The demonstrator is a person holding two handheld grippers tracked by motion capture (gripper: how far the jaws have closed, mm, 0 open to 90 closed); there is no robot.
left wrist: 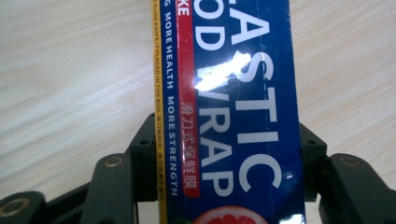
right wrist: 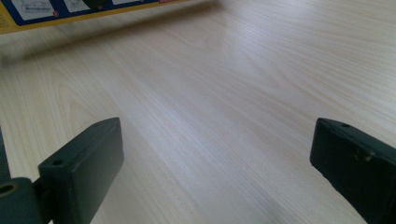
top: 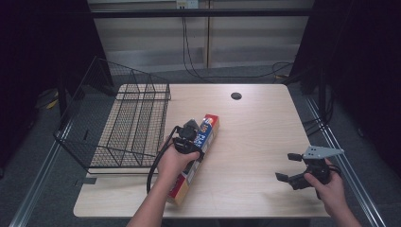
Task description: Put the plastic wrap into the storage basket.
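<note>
A black wire basket [top: 127,123] stood at the left edge of the table [top: 255,142], empty. A dark round hole [top: 236,96] sat near the far edge.

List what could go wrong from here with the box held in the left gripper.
1. The left gripper clamps the long box across its width, apparently nearer its far end, so the near end may sag or swing when lifted.
2. The glossy box could slip between the fingers.
3. The wire basket stands close on the left; a swinging box end might catch its rim.
</note>
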